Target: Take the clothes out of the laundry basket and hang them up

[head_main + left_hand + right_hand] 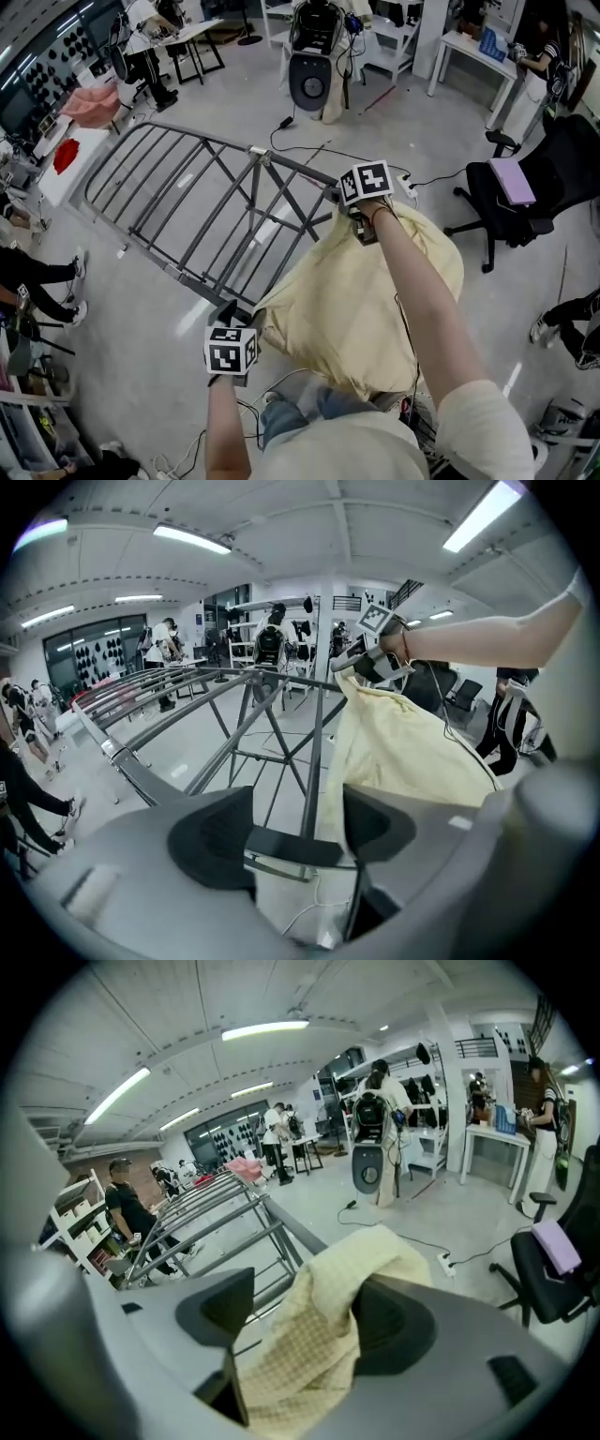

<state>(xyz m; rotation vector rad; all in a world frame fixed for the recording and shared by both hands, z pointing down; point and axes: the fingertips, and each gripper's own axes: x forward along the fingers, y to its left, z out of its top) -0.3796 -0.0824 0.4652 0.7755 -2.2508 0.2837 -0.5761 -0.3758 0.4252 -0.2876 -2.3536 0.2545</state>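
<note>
The yellow garment [366, 300] hangs over the drying rack's [291, 166] near corner. Left gripper [295, 832] and right gripper [305, 1316] have their fingers open, with the cloth loose. Hanging looks done; next, withdraw both without snagging.

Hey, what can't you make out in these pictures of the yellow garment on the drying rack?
Garment type: the yellow garment is draped over the drying rack in every view; no sleeves or collar show.
Its near hem: head view, hidden behind the person's right arm and torso.
Rack's near end: head view, covered by the garment.
Laundry basket: in no view.
</note>
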